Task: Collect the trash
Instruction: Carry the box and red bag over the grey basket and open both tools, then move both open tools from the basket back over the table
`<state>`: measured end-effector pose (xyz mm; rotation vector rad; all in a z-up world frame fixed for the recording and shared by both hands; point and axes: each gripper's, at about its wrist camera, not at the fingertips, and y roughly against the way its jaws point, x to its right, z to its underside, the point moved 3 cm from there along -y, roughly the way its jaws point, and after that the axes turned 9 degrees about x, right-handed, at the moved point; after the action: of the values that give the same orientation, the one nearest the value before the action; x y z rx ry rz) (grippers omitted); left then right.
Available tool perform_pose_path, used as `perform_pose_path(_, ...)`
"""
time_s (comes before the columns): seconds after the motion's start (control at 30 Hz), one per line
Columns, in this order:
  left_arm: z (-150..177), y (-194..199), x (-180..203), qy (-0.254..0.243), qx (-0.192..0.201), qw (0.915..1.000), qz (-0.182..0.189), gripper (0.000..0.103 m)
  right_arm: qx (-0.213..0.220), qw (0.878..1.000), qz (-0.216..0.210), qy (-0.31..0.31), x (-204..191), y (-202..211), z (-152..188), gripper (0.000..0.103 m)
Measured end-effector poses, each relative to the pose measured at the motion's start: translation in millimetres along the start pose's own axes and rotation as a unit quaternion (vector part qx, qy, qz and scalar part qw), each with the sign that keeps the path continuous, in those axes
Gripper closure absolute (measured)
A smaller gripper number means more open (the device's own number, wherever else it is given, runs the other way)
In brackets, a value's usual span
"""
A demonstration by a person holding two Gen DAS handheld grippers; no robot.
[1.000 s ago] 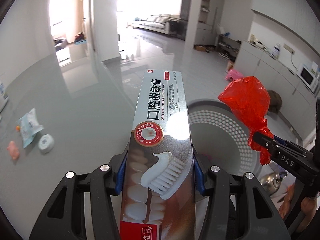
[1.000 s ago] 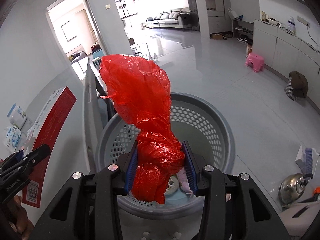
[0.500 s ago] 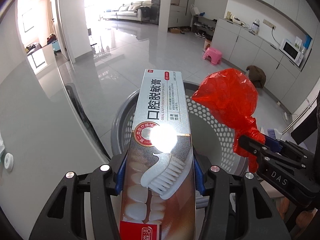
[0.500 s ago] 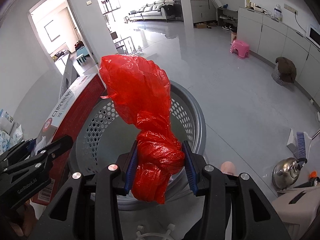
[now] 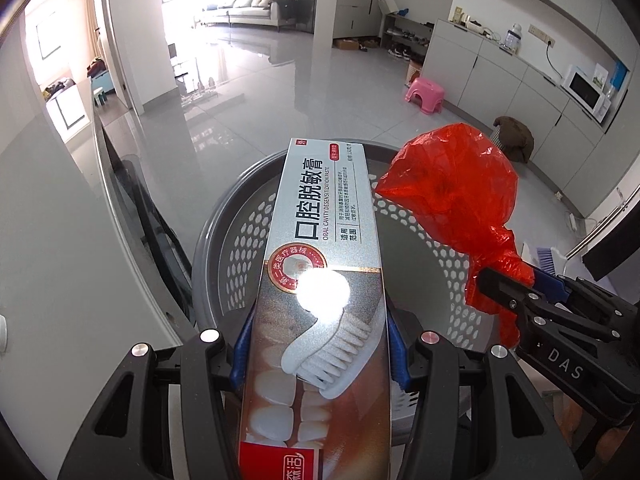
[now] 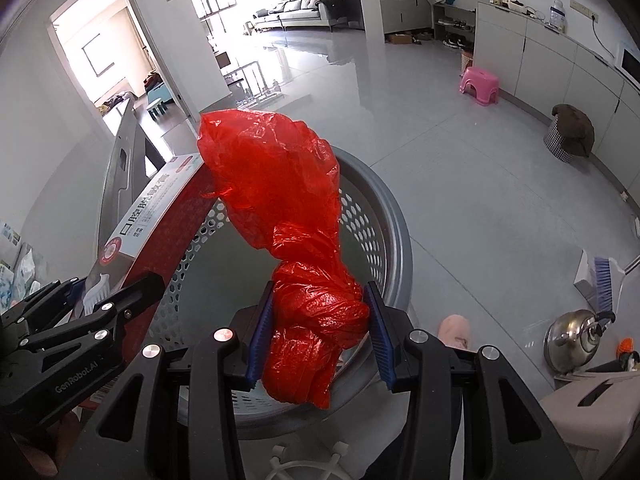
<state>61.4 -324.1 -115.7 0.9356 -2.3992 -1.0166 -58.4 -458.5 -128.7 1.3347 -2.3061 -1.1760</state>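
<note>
My left gripper (image 5: 318, 356) is shut on a long toothpaste box (image 5: 324, 248) and holds it over a grey perforated basket (image 5: 224, 216) on the floor. My right gripper (image 6: 318, 334) is shut on a knotted red plastic bag (image 6: 280, 188) above the same basket (image 6: 396, 236). The bag (image 5: 452, 184) and right gripper (image 5: 516, 292) show at the right of the left wrist view. The box (image 6: 156, 208) and left gripper (image 6: 92, 304) show at the left of the right wrist view.
A grey table edge (image 5: 60, 240) lies left of the basket, with small packets (image 6: 20, 268) on it. On the floor are a pink stool (image 5: 426, 94), a brown-topped bin (image 6: 570, 132), a steel kettle (image 6: 576, 340) and a brush (image 6: 604, 280).
Both grippers have moved from beside the table to above the basket, holding their items. The table trash has left the left wrist view.
</note>
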Motion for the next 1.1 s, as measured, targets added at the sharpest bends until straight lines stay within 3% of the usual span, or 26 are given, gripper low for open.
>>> perform_pose_path(0.13, -1, -4, 0, 0.003, -0.006, 1.0000, -0.004, 0.051, 0.003, 1.000, 0.000, -0.010, 4, -1, -2, 0.059)
perform_pose_path(0.2, 1, -3, 1, 0.004, -0.008, 0.9999, -0.005, 0.049, 0.007, 1.000, 0.001, -0.014, 6, -1, -3, 0.047)
perform_pose_path(0.27, 0, -1, 2, 0.007, -0.005, 0.9999, -0.006, 0.043, 0.012, 1.000, 0.000, -0.017, 8, 1, -3, 0.044)
perform_pose_path(1.1, -2, 22, -7, 0.017, 0.012, 0.9996, -0.018, 0.039, 0.027, 0.999, -0.017, -0.014, -4, 19, 1, 0.044)
